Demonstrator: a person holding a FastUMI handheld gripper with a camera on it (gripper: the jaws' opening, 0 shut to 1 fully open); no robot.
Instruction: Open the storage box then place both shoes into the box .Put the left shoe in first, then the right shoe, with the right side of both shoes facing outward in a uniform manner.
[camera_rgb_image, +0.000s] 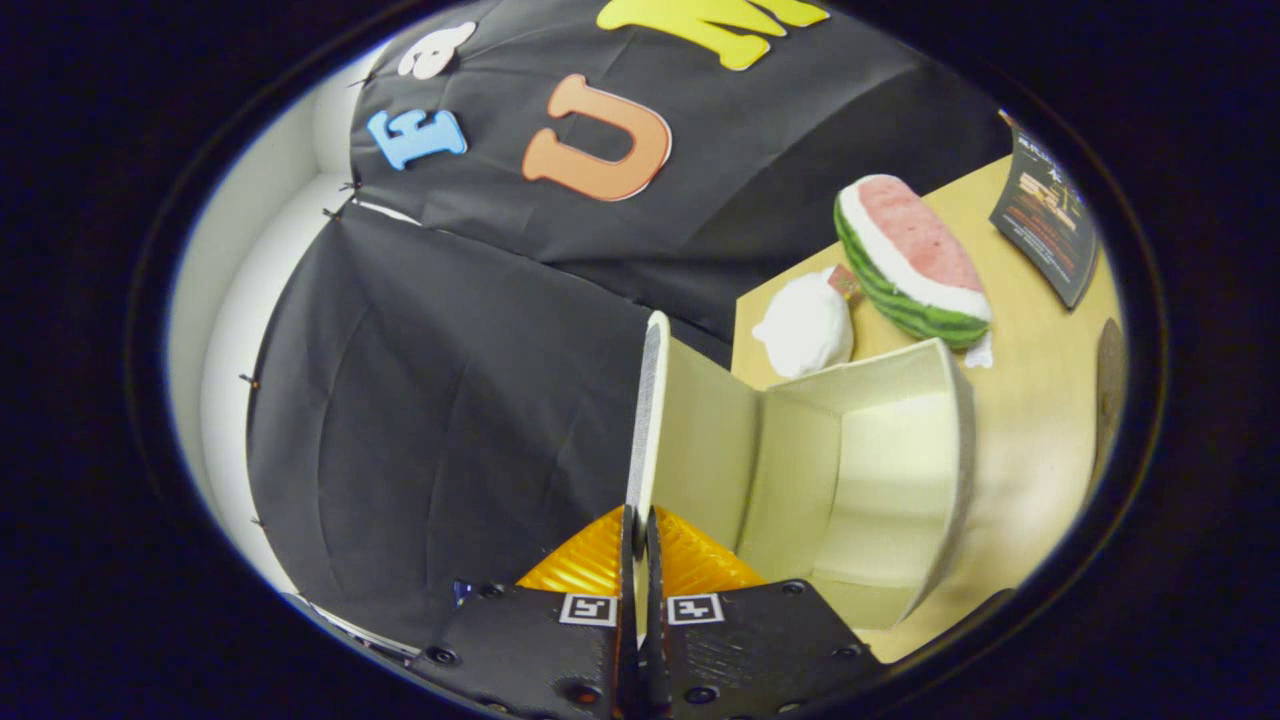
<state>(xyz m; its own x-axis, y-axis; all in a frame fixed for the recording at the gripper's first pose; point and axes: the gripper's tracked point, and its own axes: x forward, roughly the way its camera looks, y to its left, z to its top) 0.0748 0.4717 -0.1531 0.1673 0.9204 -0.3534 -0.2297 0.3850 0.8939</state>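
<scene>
Handheld gripper (640, 515), seen from its own camera: two-finger head, twin carrier plates.
Each finger (600, 560) was a wedge with fine ribbing across its face, tapering to a thin tip. Each sat on a flat carrier plate (530, 650) with angled outer edges. Each plate carried one square black-and-white marker (588, 608) at its inner top corner, mirrored left and right of the centre slot. Round screw heads (440, 655) sat along the plate edges, and the right plate had a patch of fine dotted texture (both fingers were pinched on the thin edge of the storage box lid (655, 400)).
</scene>
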